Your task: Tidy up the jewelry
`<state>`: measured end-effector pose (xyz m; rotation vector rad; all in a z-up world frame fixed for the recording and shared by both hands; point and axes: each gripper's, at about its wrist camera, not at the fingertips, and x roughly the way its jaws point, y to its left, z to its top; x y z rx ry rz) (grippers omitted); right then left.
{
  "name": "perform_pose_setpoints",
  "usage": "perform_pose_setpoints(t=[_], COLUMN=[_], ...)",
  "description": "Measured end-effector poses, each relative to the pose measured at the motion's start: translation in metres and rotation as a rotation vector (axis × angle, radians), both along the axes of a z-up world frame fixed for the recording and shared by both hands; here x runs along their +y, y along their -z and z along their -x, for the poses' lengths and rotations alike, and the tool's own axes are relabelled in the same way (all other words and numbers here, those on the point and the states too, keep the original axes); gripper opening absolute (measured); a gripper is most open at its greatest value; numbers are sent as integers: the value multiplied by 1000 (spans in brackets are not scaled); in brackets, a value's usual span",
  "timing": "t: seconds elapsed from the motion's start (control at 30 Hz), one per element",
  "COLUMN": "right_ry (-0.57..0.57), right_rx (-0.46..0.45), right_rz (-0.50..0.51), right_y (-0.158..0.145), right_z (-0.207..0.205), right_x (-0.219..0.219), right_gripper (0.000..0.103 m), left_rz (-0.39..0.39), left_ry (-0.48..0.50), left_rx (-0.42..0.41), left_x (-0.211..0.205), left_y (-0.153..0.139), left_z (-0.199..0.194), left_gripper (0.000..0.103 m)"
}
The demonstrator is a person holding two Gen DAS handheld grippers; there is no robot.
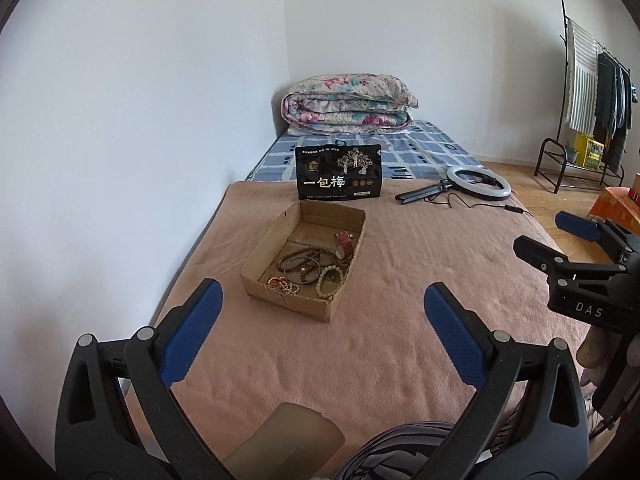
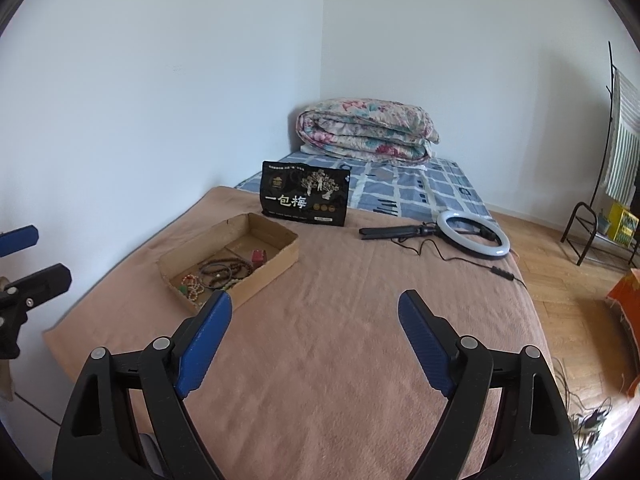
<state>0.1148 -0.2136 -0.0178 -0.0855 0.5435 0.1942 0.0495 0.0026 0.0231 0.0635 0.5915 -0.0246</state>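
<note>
A shallow cardboard box (image 1: 256, 258) (image 2: 280, 258) lies on the pink blanket. Inside it are several bead bracelets (image 1: 304, 266) (image 2: 224, 270) and a red-strapped watch (image 1: 345, 242) (image 2: 258, 257). My left gripper (image 1: 322, 294) hovers open just in front of the box with nothing between its blue pads. My right gripper (image 2: 316, 304) is open too, held over bare blanket to the right of the box, empty. In the left wrist view the right gripper's fingers (image 1: 578, 226) show at the right edge; in the right wrist view the left gripper's fingers (image 2: 18, 240) show at the left edge.
A black snack bag (image 1: 340, 172) (image 2: 305, 194) stands behind the box. A ring light with cable (image 1: 478, 182) (image 2: 472, 234) lies at the right. A folded floral quilt (image 1: 348, 104) (image 2: 366, 128) sits at the far end. A clothes rack (image 1: 592, 96) stands on the wooden floor.
</note>
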Motion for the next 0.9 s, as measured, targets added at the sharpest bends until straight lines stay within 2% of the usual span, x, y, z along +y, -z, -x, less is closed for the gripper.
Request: perform_pose_setpoints(t=[0.9], right_ry=[17], right_rx=[22], right_rz=[10], right_y=[6], right_z=[-4], right_x=[-7], right_gripper=[85], left_rz=[-4], left_ry=[6], left_rx=[-1], left_x=[-1], left_y=[-1], left_z=[2], left_gripper=[102])
